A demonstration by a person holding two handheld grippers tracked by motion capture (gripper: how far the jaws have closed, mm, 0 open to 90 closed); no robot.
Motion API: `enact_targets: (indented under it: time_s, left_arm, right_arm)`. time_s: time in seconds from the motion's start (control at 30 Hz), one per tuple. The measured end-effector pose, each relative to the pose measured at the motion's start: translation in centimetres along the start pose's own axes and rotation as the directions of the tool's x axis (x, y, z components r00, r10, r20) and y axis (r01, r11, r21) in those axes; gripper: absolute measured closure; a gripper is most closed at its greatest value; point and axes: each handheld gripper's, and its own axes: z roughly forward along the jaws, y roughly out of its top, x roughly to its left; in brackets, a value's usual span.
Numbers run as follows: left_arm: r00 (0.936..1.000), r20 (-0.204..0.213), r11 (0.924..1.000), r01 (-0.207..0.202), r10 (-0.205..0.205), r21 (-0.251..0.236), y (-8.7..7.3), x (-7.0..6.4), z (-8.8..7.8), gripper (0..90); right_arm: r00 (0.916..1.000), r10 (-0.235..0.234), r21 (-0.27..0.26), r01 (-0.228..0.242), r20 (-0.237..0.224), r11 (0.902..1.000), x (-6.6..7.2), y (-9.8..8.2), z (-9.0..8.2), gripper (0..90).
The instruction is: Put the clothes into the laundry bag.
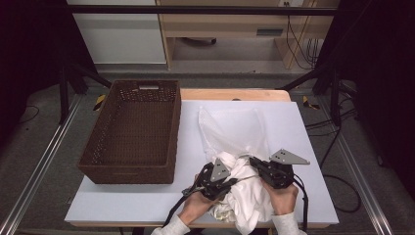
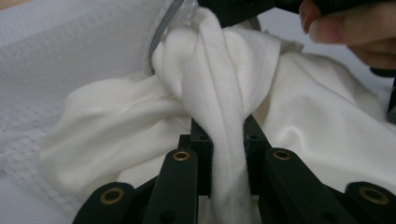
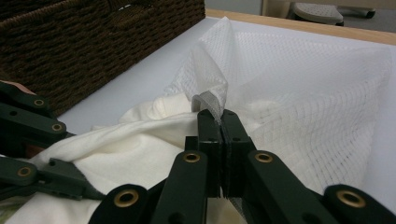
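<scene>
A white garment point(image 1: 244, 196) lies bunched at the table's near edge, its far end tucked in the mouth of a white mesh bag point(image 1: 232, 128). My left gripper point(image 1: 231, 182) is shut on a twisted fold of the garment point(image 2: 219, 93), which runs up between its jaws point(image 2: 227, 135). My right gripper point(image 1: 253, 161) is shut on the rim of the mesh bag point(image 3: 303, 93), a strip of mesh pinched at its tips point(image 3: 220, 119). The garment point(image 3: 130, 144) spills out just below that rim. Both grippers sit close together over the cloth.
A brown woven basket point(image 1: 173, 132) stands on the left of the white table point(image 1: 147, 200), close to the bag. The basket wall point(image 3: 93, 37) rises just beyond the cloth in the right gripper view. A hand point(image 2: 345, 28) holds the other gripper nearby.
</scene>
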Motion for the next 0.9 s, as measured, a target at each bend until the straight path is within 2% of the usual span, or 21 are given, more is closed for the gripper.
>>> enact_targets:
  time_s: [0.07, 0.2, 0.3, 0.37, 0.43, 0.5, 0.53, 0.6, 0.67, 0.8, 0.9]
  left_arm:
    - [0.9998, -0.005, 0.9998, -0.018, 0.018, 0.002, 0.7, -0.5, 0.4, 79.1]
    - [0.9981, -0.035, 0.9966, -0.049, 0.052, 0.065, 2.0, -1.4, 1.8, 78.3]
    - [0.9931, -0.082, 0.989, -0.072, 0.083, 0.129, 2.2, -1.4, 3.6, 75.7]
    - [0.996, -0.069, 0.9897, -0.047, 0.057, 0.135, 2.1, -0.8, 4.0, 72.8]
    - [0.9964, -0.074, 0.992, -0.032, 0.042, 0.122, 1.9, -0.6, 3.8, 68.5]
    - [0.9945, -0.096, 0.9947, -0.033, 0.042, 0.097, 1.6, -0.6, 3.2, 58.5]
    - [0.9942, -0.098, 0.9951, -0.035, 0.044, 0.092, 1.6, -0.5, 2.9, 50.2]
    - [0.9946, -0.096, 0.9961, -0.031, 0.039, 0.082, 1.6, 0.0, 1.4, 34.9]
    - [0.9956, -0.086, 0.9961, -0.03, 0.037, 0.083, 1.7, 0.6, -0.2, 26.0]
    - [0.996, -0.081, 0.9969, -0.033, 0.039, 0.071, 1.9, 1.4, -3.0, 20.7]
    - [0.9988, -0.04, 0.9966, -0.024, 0.027, 0.079, 1.9, 1.6, -4.3, 19.0]
  right_arm:
    - [1.0, 0.0, -0.005, 0.0, 0.001, 1.0, -0.1, 0.0, -0.1, 89.1]
    - [1.0, 0.005, -0.018, -0.005, 0.007, 0.9998, -0.2, 0.1, -0.3, 89.0]
    - [0.9999, 0.011, -0.025, -0.011, -0.006, 0.9996, -0.1, 0.2, -0.6, 89.1]
    - [0.9999, 0.0, -0.024, -0.001, -0.013, 0.9997, 0.1, 0.3, -0.6, 89.1]
    - [0.9998, 0.0, -0.019, -0.001, -0.019, 0.9998, 0.3, 0.2, -0.6, 89.1]
    - [0.9998, -0.002, -0.018, 0.002, -0.02, 0.9998, 0.3, 0.1, -0.5, 89.1]
    - [0.9998, -0.004, -0.017, 0.004, -0.018, 0.9998, 0.2, 0.1, -0.5, 89.1]
    - [0.9998, -0.001, -0.016, 0.001, -0.017, 0.9999, 0.2, 0.0, -0.6, 89.1]
    - [0.9999, -0.004, -0.012, 0.003, -0.015, 0.9999, 0.1, 0.0, -0.6, 89.1]
    - [0.9999, -0.008, -0.007, 0.008, -0.009, 0.9999, 0.1, 0.0, -0.5, 89.1]
    - [0.9999, -0.014, -0.003, 0.014, -0.002, 0.9999, 0.1, 0.0, -0.4, 89.1]
